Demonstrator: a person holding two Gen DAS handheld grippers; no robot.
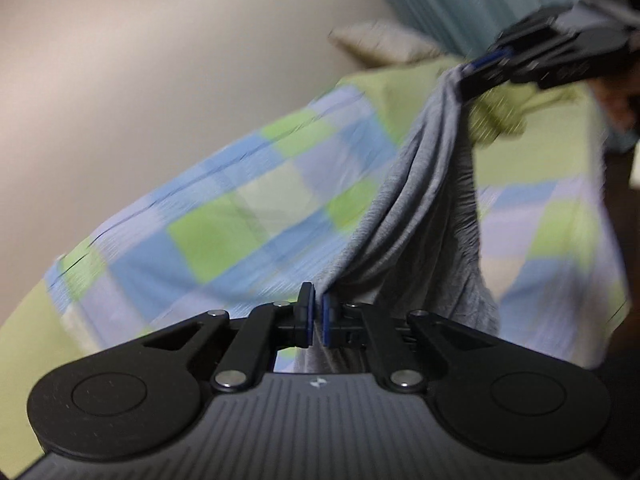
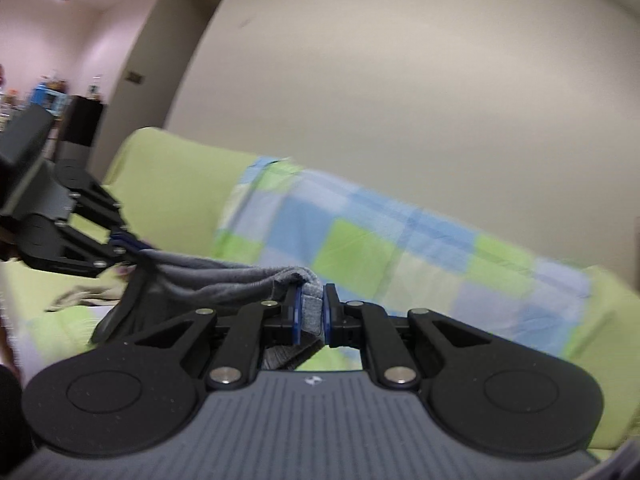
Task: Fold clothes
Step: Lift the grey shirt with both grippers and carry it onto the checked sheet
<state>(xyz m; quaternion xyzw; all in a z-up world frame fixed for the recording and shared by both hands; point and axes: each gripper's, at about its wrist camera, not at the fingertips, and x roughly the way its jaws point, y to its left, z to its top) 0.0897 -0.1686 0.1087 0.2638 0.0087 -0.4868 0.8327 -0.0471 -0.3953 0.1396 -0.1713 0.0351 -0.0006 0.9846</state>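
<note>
Left gripper (image 1: 318, 312) clamped on grey garment (image 1: 432, 200), right gripper (image 2: 311, 312) pinching its other end. Cloth bunched, strung between them above checkered bedsheet (image 1: 224, 216) (both views blurred). Risk: thin bite at left slips under tension, edge drops, fold skews.

The grey garment (image 1: 432, 200) is showing as soft, finely ribbed knit cloth. The checked bedsheet (image 1: 224, 216) is looking like smooth woven cotton. The left hand-held gripper (image 1: 319, 316) is showing matt black plastic, shiny metal rivets and glossy blue pads.
</note>
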